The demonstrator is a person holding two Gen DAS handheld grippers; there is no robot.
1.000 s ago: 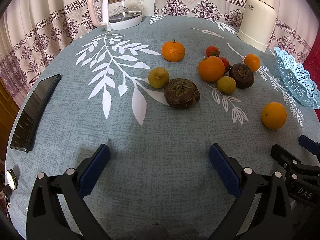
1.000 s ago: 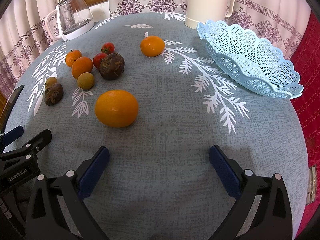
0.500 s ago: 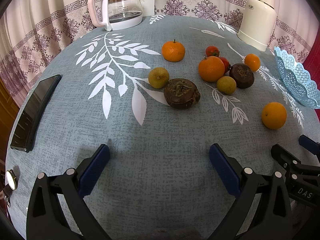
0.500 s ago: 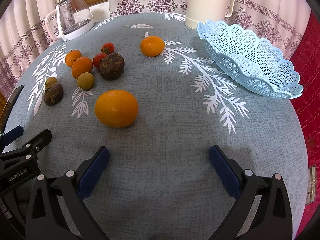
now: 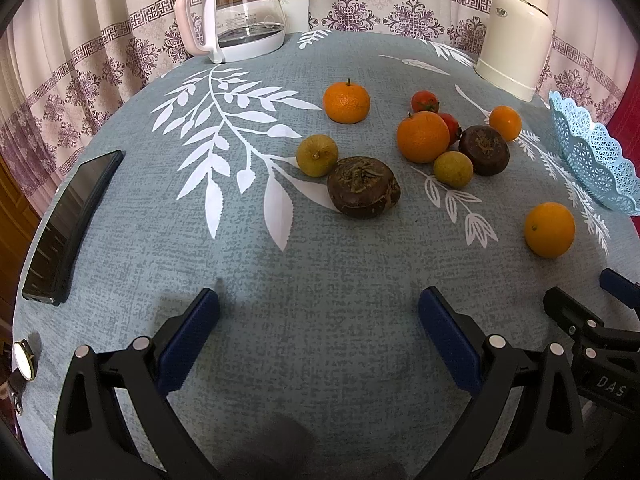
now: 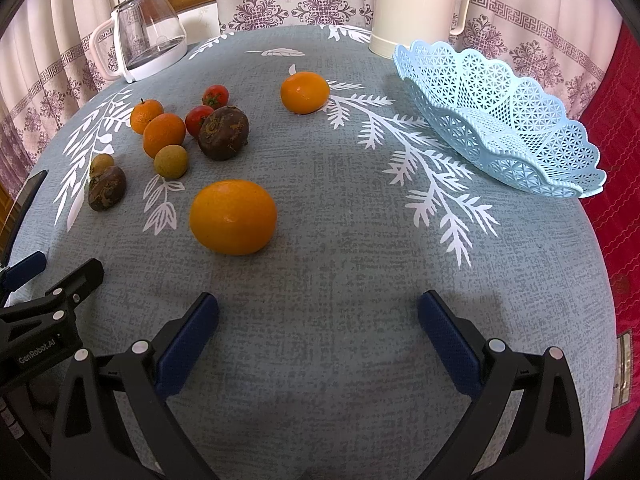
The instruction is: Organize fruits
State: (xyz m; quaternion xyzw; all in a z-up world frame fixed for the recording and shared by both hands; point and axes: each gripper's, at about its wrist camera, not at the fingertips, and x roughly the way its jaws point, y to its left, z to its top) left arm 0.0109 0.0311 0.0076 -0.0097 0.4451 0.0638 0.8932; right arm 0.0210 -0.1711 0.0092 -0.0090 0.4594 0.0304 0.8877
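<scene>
Loose fruit lies on the grey leaf-print tablecloth: a large orange [image 6: 233, 217] nearest my right gripper, also in the left wrist view as the orange [image 5: 549, 229]. Further off lie a dark brown fruit [image 5: 363, 187], a yellow-green fruit [image 5: 317, 155], a tangerine [image 5: 346, 98], another orange [image 5: 423, 136], two small tomatoes [image 5: 425, 101] and a second dark fruit [image 5: 483, 150]. The light blue lattice basket [image 6: 500, 120] holds nothing and stands at the right. My left gripper [image 5: 319, 312] and my right gripper [image 6: 318, 312] are both open over bare cloth, holding nothing.
A glass kettle [image 5: 240, 12] and a cream thermos jug [image 5: 516, 28] stand at the back edge before the curtain. A black phone [image 5: 68, 224] lies at the left table edge. A red cloth [image 6: 616, 184] lies right of the table.
</scene>
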